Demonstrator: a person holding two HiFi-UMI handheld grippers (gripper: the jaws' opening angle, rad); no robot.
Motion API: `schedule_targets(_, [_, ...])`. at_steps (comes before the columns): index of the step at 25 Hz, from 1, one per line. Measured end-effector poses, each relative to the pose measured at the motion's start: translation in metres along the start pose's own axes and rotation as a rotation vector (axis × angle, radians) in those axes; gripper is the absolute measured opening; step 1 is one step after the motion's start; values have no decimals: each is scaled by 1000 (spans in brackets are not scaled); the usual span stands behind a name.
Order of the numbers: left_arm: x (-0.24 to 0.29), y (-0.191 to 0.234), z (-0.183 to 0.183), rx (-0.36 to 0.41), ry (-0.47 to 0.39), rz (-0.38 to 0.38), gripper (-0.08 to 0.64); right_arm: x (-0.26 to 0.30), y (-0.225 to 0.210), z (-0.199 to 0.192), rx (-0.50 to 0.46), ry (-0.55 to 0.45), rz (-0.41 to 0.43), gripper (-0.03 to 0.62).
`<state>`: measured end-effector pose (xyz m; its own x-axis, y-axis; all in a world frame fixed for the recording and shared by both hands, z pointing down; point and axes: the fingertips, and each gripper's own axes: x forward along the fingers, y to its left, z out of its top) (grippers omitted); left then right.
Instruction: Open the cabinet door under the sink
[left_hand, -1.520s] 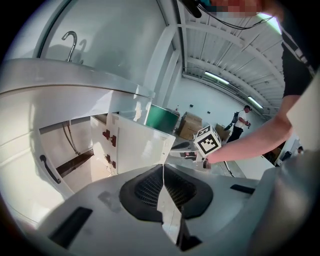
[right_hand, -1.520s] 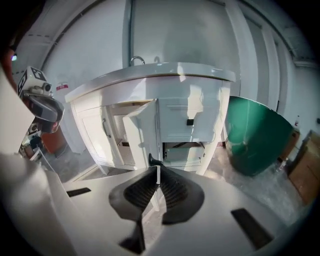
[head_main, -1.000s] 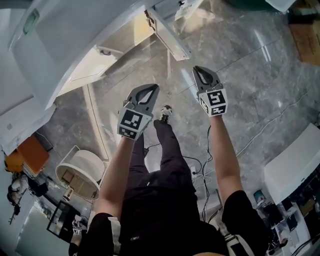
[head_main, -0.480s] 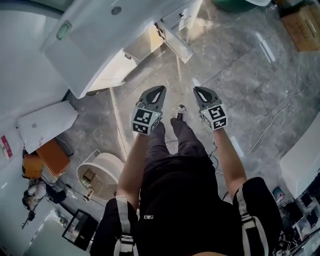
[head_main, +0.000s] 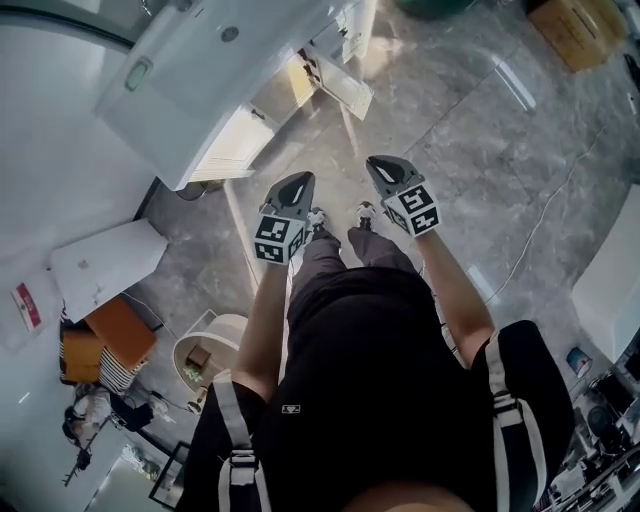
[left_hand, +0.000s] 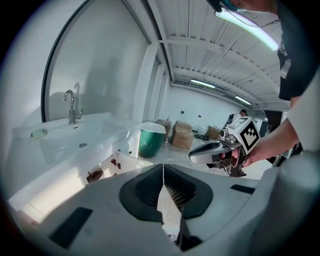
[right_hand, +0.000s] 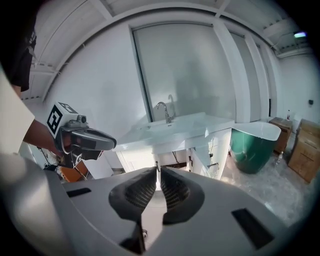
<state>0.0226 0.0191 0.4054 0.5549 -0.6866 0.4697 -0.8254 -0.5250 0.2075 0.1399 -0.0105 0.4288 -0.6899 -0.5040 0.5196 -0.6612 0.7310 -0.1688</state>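
while you stand on the grey marble floor (head_main: 480, 130), both grippers hang side by side over your feet, well apart from the vanity. your left gripper (head_main: 300, 181) has its jaws together at the tips, with nothing between them. your right gripper (head_main: 384, 163) is the same, tips closed and empty. the cabinet door (head_main: 338, 86) under the sink (head_main: 200, 80) stands swung out over the floor, beyond the grippers and slightly left of them.
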Motion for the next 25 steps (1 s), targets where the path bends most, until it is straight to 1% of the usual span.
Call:
schedule_targets(4, [-12,1,7,13,-11,-37,17,0,15,13,-36,6,-14,78])
schedule_targets(9, [-23,5,4,30,7,-103,17,0,42,25,-38,2,-38,78])
schedule_targets(18, [-21,9,13,89,-14,-205,17,0,69,30,-66,11,-75,78])
schedule_targets(21, [-26,14,13,101,-14,-223,17,7,79,29,-69,17,-69,78])
schedule_targets(25, [-36,19,9,98,-6,-233,17,9,96,28,-77,29,-59,78])
